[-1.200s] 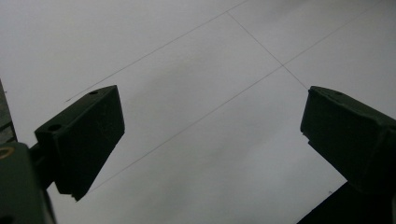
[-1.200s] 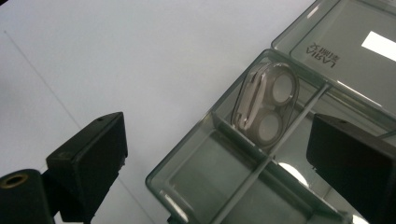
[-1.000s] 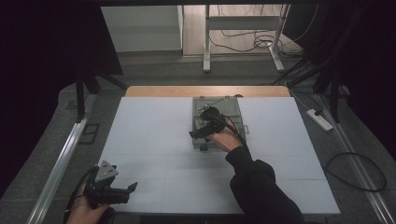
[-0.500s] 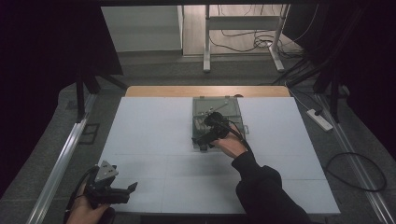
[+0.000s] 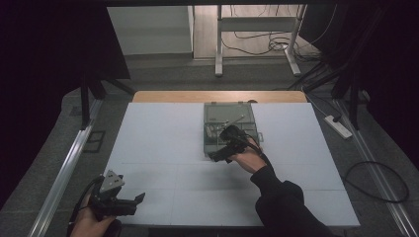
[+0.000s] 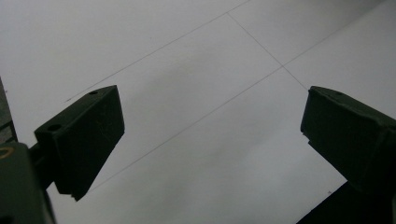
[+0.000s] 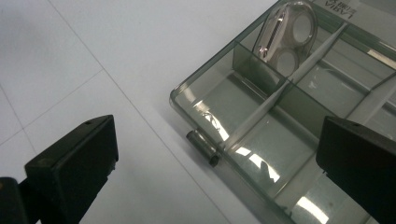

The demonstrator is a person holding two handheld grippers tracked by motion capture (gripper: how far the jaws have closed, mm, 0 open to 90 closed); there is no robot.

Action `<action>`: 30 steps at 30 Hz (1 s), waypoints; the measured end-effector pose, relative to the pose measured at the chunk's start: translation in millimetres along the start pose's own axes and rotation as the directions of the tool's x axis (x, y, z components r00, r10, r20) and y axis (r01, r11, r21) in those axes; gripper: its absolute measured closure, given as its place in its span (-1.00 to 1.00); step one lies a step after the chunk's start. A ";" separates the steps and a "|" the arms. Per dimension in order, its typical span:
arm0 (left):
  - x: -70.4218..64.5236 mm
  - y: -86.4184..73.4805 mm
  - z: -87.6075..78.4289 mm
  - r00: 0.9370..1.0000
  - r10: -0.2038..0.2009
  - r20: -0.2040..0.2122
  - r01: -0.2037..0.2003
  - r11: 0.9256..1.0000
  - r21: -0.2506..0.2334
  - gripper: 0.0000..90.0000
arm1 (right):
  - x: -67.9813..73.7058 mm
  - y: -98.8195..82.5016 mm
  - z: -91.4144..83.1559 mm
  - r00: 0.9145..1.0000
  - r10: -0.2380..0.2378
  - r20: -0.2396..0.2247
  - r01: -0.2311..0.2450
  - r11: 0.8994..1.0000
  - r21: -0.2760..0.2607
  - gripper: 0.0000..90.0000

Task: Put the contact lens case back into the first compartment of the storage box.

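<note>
A white table (image 5: 163, 148) carries a clear smoky-grey compartment box (image 5: 230, 129) that lies open just past the table's centre, toward 12 o'clock, its lid folded flat on the far side. In the high view the right gripper (image 5: 221, 154) hangs over the near edge of the box, held by the person's right hand (image 5: 248, 159) in a dark sleeve (image 5: 284, 207) that reaches in from 5 o'clock.

In the right gripper view the right gripper (image 7: 219, 163) has its jaws spread wide with nothing between them. The left jaw sits over bare table and the right jaw over the box's compartments. Between them lies the rounded corner of the box (image 7: 243, 116), with a small dark hinge or latch pin (image 7: 202, 147) on its outer wall. Thin partitions split the box into cells. A clear plastic piece with two round openings (image 7: 287, 35) rests in a cell toward 1 o'clock; what it is cannot be told.

The left gripper (image 5: 129, 205) stays well apart from the box, at the table's 7 o'clock corner, held by the left hand (image 5: 91, 224), with its grey three-cornered plate (image 5: 111, 180) on top. In the left gripper view the left gripper (image 6: 212, 135) has its jaws wide apart and holds nothing; bare white table with thin seam lines (image 6: 252, 39) lies beyond.
</note>
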State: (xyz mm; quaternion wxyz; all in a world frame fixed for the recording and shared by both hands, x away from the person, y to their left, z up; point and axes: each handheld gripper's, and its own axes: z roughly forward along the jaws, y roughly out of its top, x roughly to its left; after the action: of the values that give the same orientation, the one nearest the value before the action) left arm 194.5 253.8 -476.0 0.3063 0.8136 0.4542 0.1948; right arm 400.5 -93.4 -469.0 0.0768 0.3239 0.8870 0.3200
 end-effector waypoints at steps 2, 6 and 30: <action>-0.3 0.0 0.0 1.000 0.002 -0.001 -0.002 1.000 0.000 -0.86 | 0.9 -2.2 -2.1 1.000 -0.001 -0.005 0.001 1.000 0.000 -1.00; -0.3 0.1 0.0 1.000 0.003 -0.001 -0.003 1.000 0.001 -0.86 | 2.7 -5.5 -5.9 1.000 -0.011 -0.008 0.010 1.000 -0.009 -1.00; 0.2 -0.6 -0.8 1.000 0.001 0.001 -0.001 1.000 -0.003 -0.87 | 9.4 -21.9 -30.5 0.999 -0.026 -0.020 0.025 0.999 -0.036 -1.00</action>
State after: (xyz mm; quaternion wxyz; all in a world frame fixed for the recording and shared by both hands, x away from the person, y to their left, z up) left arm 193.8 254.5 -475.8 0.3075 0.8135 0.4535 0.1952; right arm 371.2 -116.3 -458.0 0.0776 0.3077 0.8860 0.3382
